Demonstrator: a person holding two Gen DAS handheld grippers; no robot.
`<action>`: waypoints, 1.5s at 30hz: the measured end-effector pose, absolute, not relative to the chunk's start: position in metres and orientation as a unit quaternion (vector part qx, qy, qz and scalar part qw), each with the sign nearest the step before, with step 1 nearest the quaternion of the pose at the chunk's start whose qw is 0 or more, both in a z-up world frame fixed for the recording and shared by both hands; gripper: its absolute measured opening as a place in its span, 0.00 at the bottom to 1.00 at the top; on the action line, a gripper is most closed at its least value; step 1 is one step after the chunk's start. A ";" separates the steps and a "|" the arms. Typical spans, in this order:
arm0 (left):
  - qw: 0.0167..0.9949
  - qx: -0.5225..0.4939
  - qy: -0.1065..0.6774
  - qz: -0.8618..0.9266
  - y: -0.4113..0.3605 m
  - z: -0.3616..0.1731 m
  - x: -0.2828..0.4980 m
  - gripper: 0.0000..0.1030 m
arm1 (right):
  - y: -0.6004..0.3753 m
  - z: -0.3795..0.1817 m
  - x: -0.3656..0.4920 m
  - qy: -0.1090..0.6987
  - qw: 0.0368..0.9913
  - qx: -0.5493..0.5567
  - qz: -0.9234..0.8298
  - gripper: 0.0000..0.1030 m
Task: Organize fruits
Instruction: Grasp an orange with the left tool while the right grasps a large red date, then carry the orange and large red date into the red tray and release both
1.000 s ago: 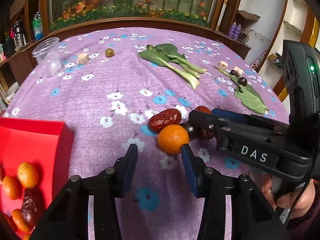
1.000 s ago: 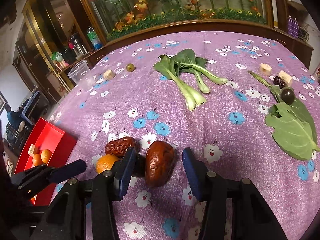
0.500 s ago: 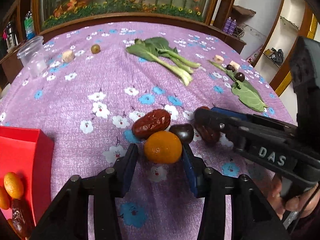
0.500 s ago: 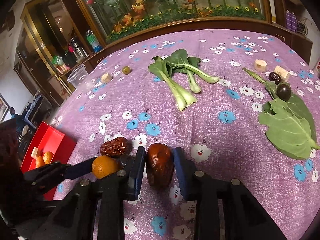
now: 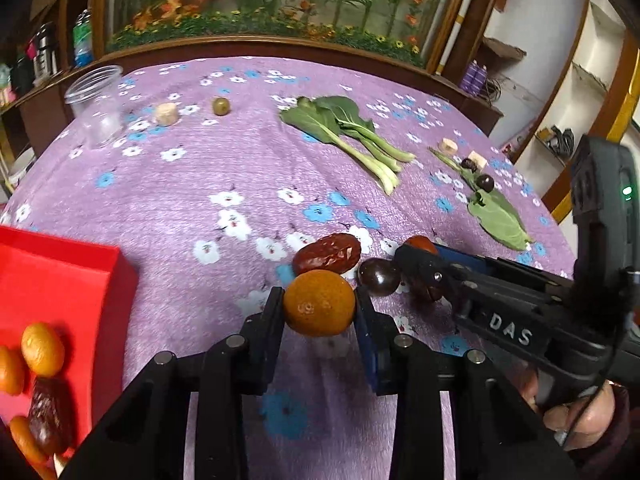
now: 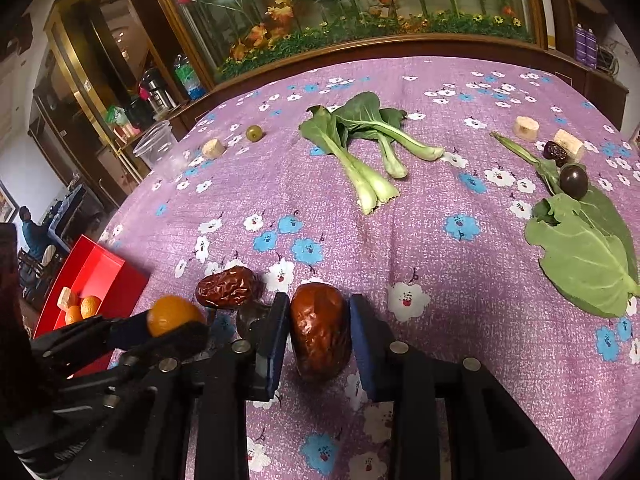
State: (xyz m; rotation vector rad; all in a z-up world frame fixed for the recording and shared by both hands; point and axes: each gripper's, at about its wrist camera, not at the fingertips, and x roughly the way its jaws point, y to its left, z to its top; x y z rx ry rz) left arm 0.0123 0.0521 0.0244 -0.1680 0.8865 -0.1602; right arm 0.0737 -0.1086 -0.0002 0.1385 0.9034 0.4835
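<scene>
Picking step: left gripper (image 5: pixel 319 307) squeezed tight on the small orange (image 5: pixel 319 303), right gripper (image 6: pixel 319 322) pinched on the big brown date (image 6: pixel 321 330), both low over the cloth, needing lifting next toward the red tray (image 5: pixel 60 276) at nine o'clock.

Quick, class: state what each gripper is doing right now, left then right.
Left gripper: closed on the orange.
Right gripper: closed on the large red date.

text: "DAS" | white letters | on: side of right tool (image 5: pixel 416 276) body | view: left wrist
</scene>
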 end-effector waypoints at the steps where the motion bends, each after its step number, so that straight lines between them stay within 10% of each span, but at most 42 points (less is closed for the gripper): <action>1: 0.898 -0.086 0.425 -0.077 0.055 0.027 0.008 0.31 | -0.109 0.000 0.073 0.430 0.870 0.068 0.231 0.32; 45: 0.922 -0.145 0.332 0.139 0.253 0.069 -0.178 0.32 | 0.064 0.088 -0.050 0.403 0.832 0.000 0.381 0.32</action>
